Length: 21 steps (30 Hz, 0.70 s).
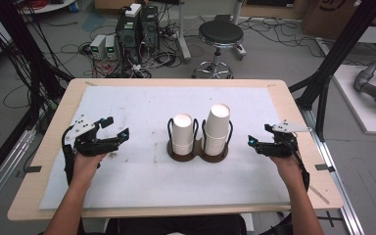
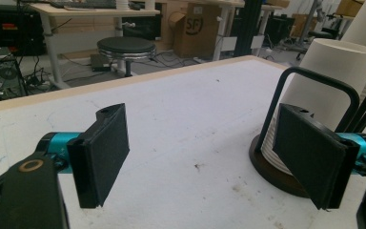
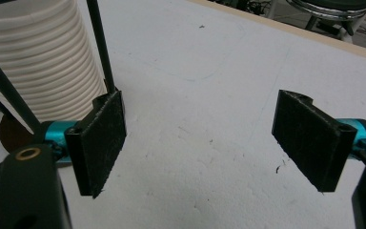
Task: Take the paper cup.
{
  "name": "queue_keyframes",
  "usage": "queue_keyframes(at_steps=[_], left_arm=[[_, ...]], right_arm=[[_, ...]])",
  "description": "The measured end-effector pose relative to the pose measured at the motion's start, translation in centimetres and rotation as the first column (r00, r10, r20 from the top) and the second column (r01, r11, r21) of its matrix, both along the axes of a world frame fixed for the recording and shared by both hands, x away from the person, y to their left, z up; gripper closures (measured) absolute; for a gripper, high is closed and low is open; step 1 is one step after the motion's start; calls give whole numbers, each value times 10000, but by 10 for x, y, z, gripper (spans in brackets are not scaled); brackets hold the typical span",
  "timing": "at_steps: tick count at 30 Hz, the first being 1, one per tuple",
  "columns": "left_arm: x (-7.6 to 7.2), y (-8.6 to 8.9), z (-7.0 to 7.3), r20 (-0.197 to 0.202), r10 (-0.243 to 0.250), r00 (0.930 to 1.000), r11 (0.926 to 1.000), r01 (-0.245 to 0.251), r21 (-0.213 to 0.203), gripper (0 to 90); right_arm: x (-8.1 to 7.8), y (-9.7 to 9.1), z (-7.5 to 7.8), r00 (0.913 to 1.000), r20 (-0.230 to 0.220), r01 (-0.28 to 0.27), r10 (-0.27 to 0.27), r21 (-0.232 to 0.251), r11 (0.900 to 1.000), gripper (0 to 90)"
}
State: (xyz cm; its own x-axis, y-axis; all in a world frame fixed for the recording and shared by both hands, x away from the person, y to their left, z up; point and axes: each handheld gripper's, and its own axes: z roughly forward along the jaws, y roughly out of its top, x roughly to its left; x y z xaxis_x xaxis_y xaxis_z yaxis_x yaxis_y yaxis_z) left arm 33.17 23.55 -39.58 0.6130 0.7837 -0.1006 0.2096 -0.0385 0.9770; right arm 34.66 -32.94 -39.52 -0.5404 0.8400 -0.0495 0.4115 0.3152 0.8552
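Two stacks of white paper cups stand in a dark brown holder (image 1: 176, 155) with black wire loops at the middle of the white mat (image 1: 127, 186). The left stack (image 1: 182, 133) is shorter than the right stack (image 1: 217, 128). My left gripper (image 1: 117, 126) rests at the mat's left, open and holding nothing, well apart from the holder. In the left gripper view, its open gripper (image 2: 207, 157) has the cup stack (image 2: 324, 81) behind its right jaw. My right gripper (image 1: 258, 134) sits just right of the holder, open. In the right gripper view, the gripper (image 3: 200, 143) is open over bare mat, with the ribbed cup stack (image 3: 43, 71) at upper left.
The wooden table (image 1: 298, 147) ends close outside both hands. Beyond its far edge stand a black stool (image 1: 220, 34), computer boxes (image 1: 137, 29) and loose cables on the floor. Black frame posts (image 1: 338, 54) rise at both sides.
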Motion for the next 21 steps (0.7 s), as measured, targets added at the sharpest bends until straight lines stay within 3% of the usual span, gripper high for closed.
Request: queue_keyframes(at_steps=[21], left_arm=[[3, -12, 2, 7, -408, 9992, 9992, 408, -19, 196]], right_arm=[[-8, 6, -1, 9995, -28, -305, 306, 190, 9994, 193]])
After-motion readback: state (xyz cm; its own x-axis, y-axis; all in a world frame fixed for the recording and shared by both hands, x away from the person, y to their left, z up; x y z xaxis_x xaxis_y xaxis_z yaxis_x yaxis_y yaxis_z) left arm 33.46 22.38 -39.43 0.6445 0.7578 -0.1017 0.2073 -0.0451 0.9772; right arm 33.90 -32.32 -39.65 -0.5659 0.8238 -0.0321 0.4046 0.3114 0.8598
